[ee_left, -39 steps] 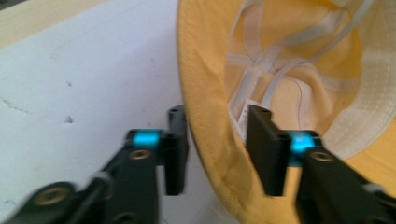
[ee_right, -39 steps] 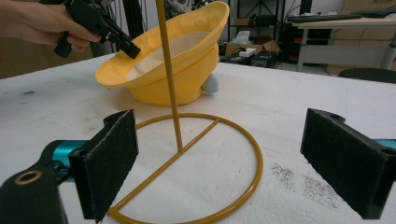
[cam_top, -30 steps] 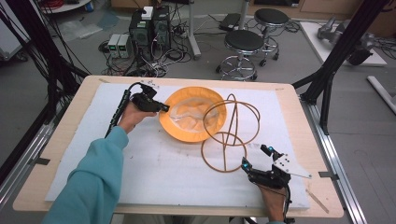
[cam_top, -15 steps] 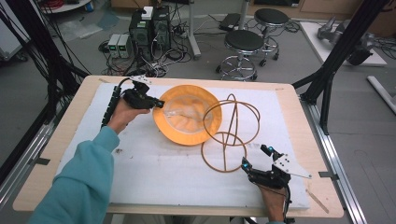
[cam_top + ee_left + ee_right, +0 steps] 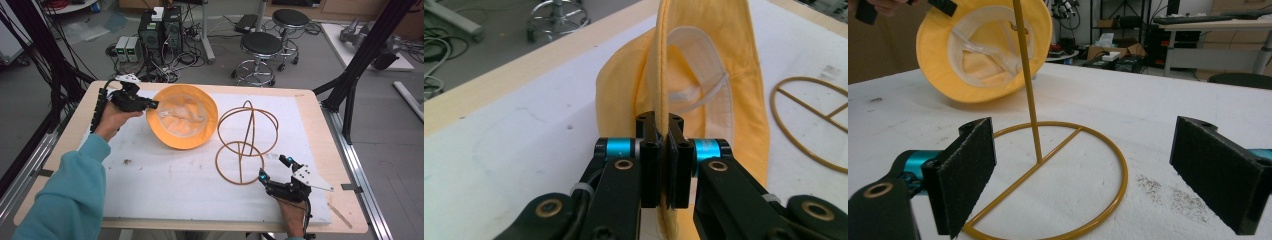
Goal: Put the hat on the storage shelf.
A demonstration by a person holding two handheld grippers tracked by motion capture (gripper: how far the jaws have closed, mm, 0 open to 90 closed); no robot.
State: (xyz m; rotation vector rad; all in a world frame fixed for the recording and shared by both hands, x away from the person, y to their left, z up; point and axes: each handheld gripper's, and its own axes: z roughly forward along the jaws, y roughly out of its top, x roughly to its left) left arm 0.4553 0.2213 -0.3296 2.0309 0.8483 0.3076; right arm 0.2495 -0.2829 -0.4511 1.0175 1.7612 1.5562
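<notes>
Yellow cloth, soft and light, makes up the one hat [image 5: 182,122] on the table: a bucket hat with a pale lining, lying above the centre of the high view on the white mat [image 5: 165,182], its opening tipped up toward the camera. It will likely fold and sag wherever it is not held, so the stitched brim edge (the firmest part of it) looks the best place to grip. The left gripper [image 5: 663,127] does just that: its jaws are clenched on the brim, the yellow edge rising straight up between the black pads in the left gripper view. In the high view that gripper sits at the hat's left rim, upper left of the frame.

One wire hat stand [image 5: 246,142] stands just right of the hat: thin, stiff, gold-coloured rod bent into a round base ring, an upright post and a rounded cage on top. It is probably light enough to tip or slide if bumped, so the base ring is the part to steady.

The right gripper [image 5: 1083,170] is released, its jaws spread wide on either side of the base ring and touching nothing, at the lower right of the high view.

Count: one hat, one stand, two grippers.
</notes>
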